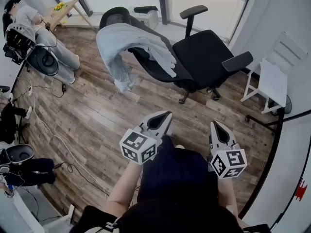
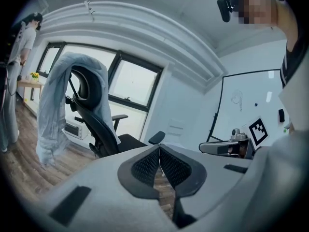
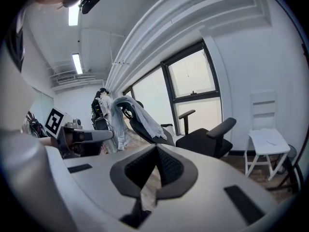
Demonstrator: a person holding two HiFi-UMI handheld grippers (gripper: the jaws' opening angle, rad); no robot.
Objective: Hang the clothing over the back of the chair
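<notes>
Wood floor (image 1: 97, 115) first, with the black office chair (image 1: 204, 52) parked on it. The grey clothing (image 1: 127, 42) is draped over the chair's backrest, ends dangling behind. Well back from it, the left gripper (image 1: 167, 113) and right gripper (image 1: 215, 124) both have jaws pressed together, pinching nothing.

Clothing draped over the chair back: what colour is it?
The clothing is pale grey-blue, clearest in the head view.
</notes>
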